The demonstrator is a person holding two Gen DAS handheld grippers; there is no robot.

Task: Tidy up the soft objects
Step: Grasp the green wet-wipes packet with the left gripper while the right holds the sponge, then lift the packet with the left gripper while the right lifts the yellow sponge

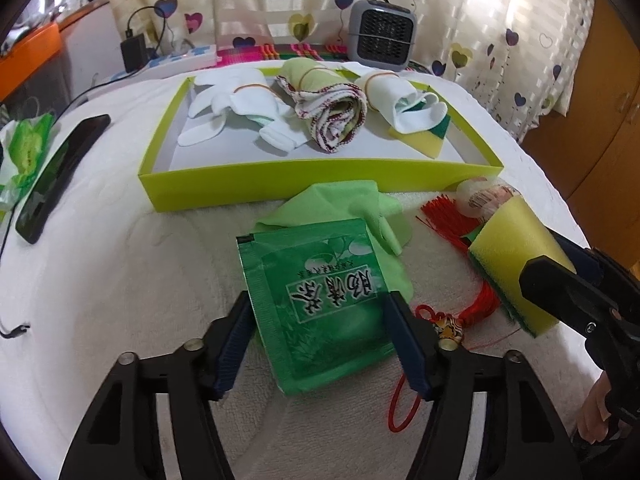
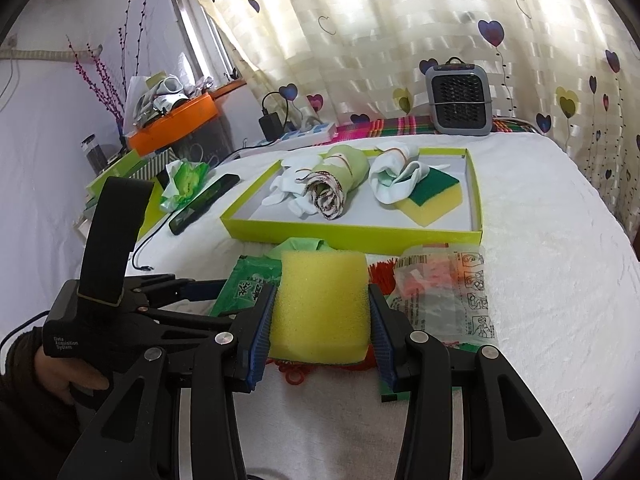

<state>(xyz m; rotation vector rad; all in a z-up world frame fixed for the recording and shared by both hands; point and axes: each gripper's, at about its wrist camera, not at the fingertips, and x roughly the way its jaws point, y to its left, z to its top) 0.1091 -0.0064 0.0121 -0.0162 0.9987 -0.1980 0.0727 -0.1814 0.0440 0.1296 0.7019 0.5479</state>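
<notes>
My right gripper (image 2: 320,324) is shut on a yellow sponge (image 2: 320,304) with a green underside, held just above the white cloth; it also shows in the left wrist view (image 1: 516,264). My left gripper (image 1: 320,336) is shut on a green sachet (image 1: 316,300) with white lettering, its pads pressing both side edges. A lime-green tray (image 1: 320,180) lies beyond, holding white gloves (image 1: 236,100), a rolled towel (image 1: 328,108), a rolled white cloth (image 1: 400,100) and another sponge (image 2: 432,196). A light green cloth (image 1: 332,204) lies in front of the tray.
A red tassel knot (image 1: 460,312) and a clear plastic packet (image 2: 448,292) lie on the cloth at right. A black phone (image 1: 60,176) and green wrapper (image 1: 24,152) lie at left. A grey heater (image 1: 380,36) stands behind the tray.
</notes>
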